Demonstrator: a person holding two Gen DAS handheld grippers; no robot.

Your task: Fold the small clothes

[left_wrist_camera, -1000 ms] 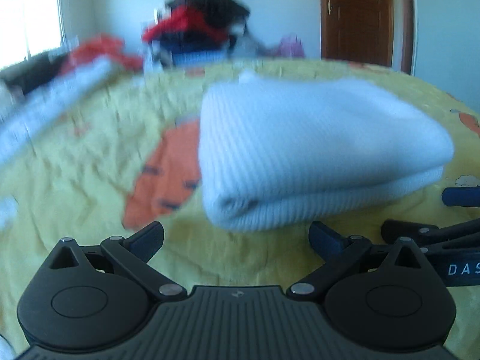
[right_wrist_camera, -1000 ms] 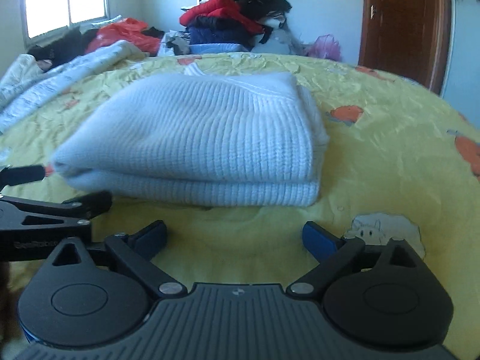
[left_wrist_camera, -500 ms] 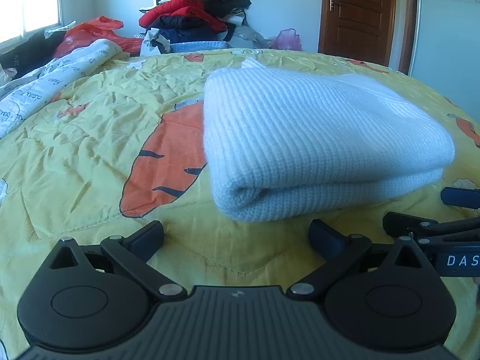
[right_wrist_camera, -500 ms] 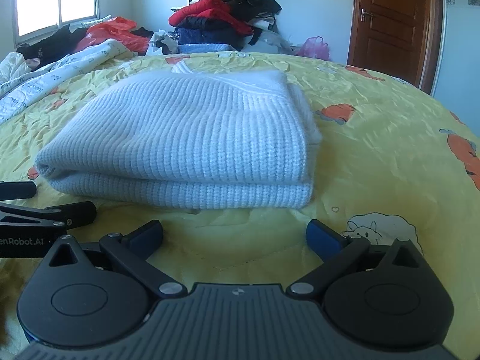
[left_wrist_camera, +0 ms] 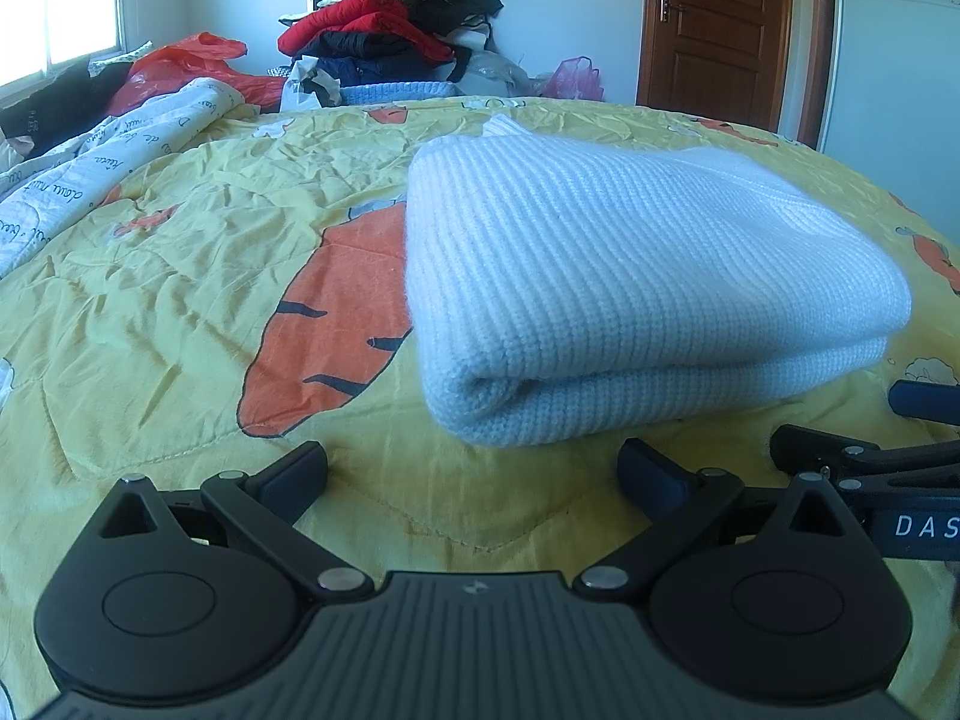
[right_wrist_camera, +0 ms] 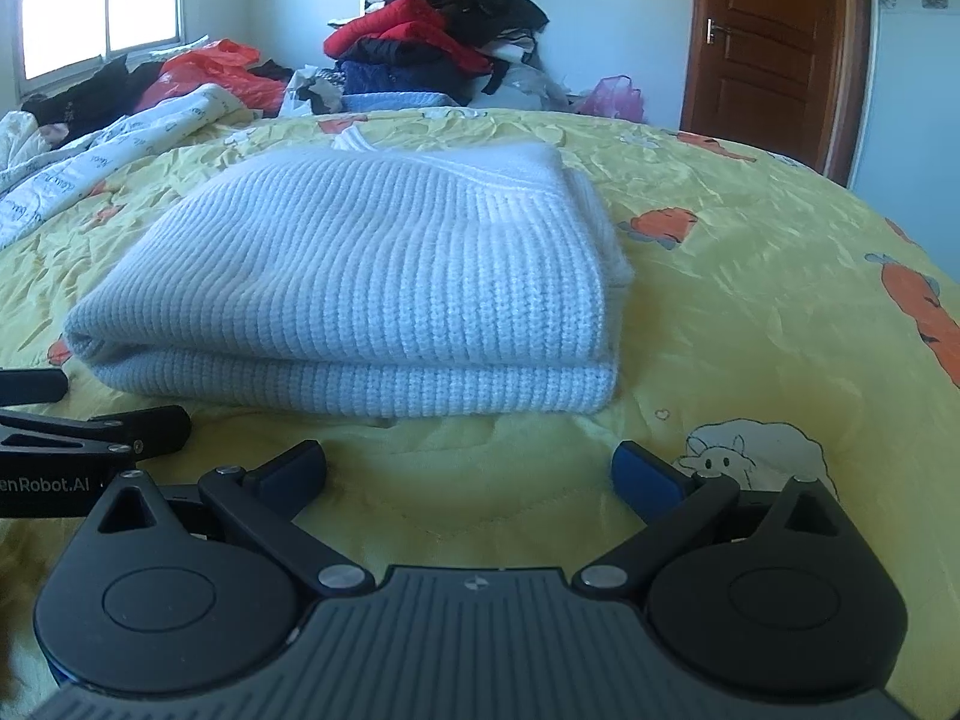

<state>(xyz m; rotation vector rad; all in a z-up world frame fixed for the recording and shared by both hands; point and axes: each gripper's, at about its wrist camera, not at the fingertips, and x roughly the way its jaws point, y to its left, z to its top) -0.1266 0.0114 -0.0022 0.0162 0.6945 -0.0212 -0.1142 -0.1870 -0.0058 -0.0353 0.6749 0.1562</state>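
At the far left, a rumpled white printed quilt [left_wrist_camera: 114, 144] was noted along the edge of the bed, with a red plastic bag [left_wrist_camera: 186, 63] behind it near the window. Further in, a heap of unsorted garments [left_wrist_camera: 396, 30] in red, black and dark blue was seen piled against the back wall; whether these were meant for folding could not be told. The yellow carrot-print bedspread [left_wrist_camera: 198, 276] was left bare in the foreground. The left gripper [left_wrist_camera: 474, 468] was held low over the bedspread, just short of the sweater, its fingers spread wide and nothing between them. At centre, the pale knitted sweater [left_wrist_camera: 630, 276] was found lying flat on the bedspread, already doubled into a compact rectangle, the rounded fold turned toward the cameras and the layers stacked fairly evenly; a small corner of fabric was seen poking up at the far edge. The right gripper [right_wrist_camera: 468, 468] was likewise held back from the near edge, fingers apart and empty, not touching the knit. At the right, a brown wooden door [right_wrist_camera: 774, 42] was recorded. This garment was judged to be folded, or nearly so; at most a tidying of the protruding corner was thought to remain, after which the folded piece might be set aside and another item taken up.
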